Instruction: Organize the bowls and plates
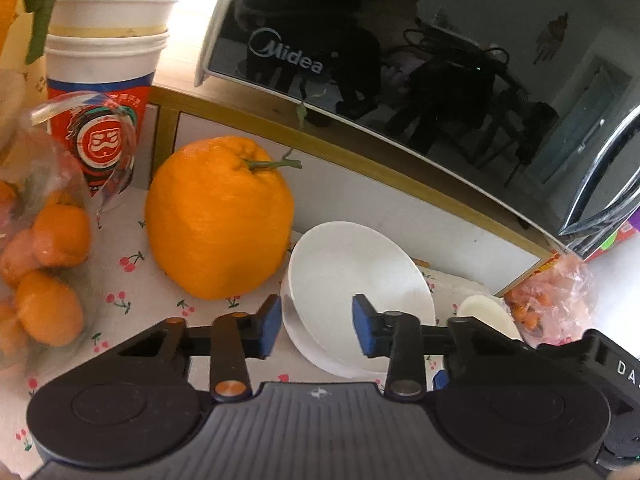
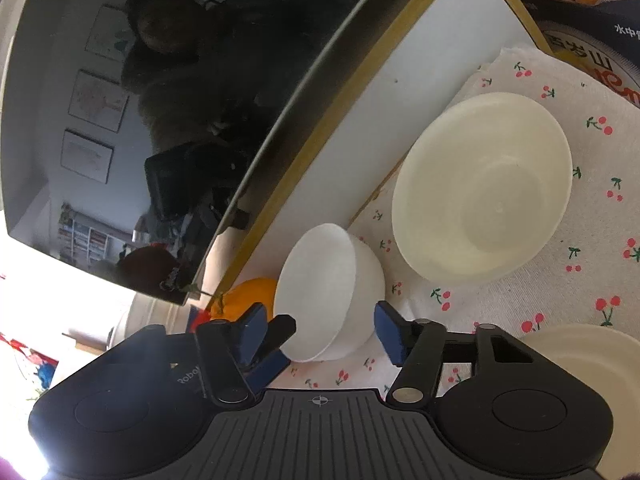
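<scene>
A small white bowl (image 1: 360, 276) stands tilted on the cherry-print cloth, its mouth turned toward the left wrist camera. My left gripper (image 1: 317, 327) straddles its near rim, one blue pad inside and one against the outer wall, and pinches it. In the right wrist view the same bowl (image 2: 320, 292) lies between the fingers of my right gripper (image 2: 320, 336), which is open; its right pad stands clear of the bowl's wall. The left gripper's fingers (image 2: 282, 330) show at the bowl's left rim. A larger cream bowl (image 2: 480, 188) sits upright beyond, and a white plate (image 2: 580, 356) lies at the lower right.
A black microwave (image 1: 400, 60) stands on a white shelf right behind the bowls. A big orange (image 1: 218, 216), stacked paper cups (image 1: 104, 60) and a bag of tangerines (image 1: 44, 260) crowd the left. A snack bag (image 1: 552, 296) lies at the right.
</scene>
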